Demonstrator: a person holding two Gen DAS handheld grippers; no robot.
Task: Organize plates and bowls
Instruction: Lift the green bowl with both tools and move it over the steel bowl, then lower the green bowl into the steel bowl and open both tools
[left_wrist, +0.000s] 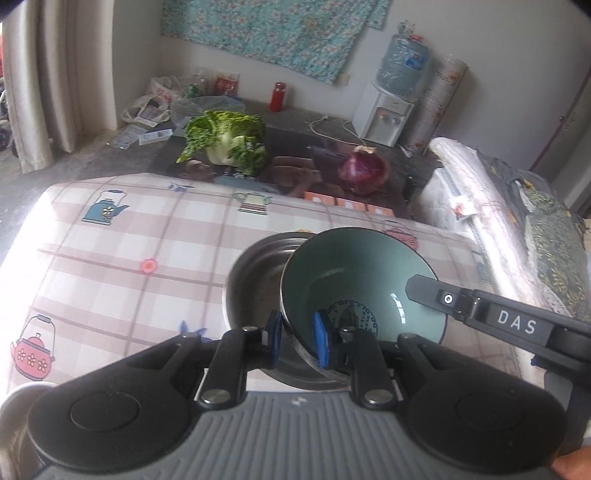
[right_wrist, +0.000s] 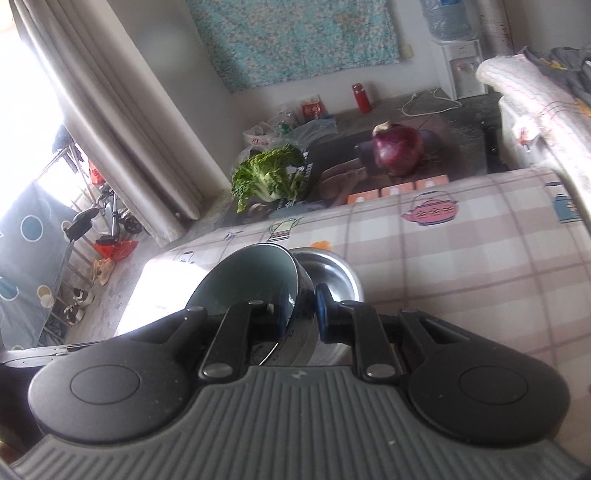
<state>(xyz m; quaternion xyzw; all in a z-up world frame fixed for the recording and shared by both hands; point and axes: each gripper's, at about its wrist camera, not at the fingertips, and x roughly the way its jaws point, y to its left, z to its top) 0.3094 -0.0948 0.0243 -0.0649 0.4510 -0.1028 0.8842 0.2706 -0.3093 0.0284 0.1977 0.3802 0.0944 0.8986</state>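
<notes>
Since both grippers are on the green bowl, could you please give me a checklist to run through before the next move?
1. Left gripper shut on green bowl rim: ok.
2. Right gripper shut on the same bowl: ok.
3. Green bowl level: not ok, tilted.
4. Steel bowl upright on tablecloth: ok.
5. Green bowl seated in steel bowl: cannot tell.
</notes>
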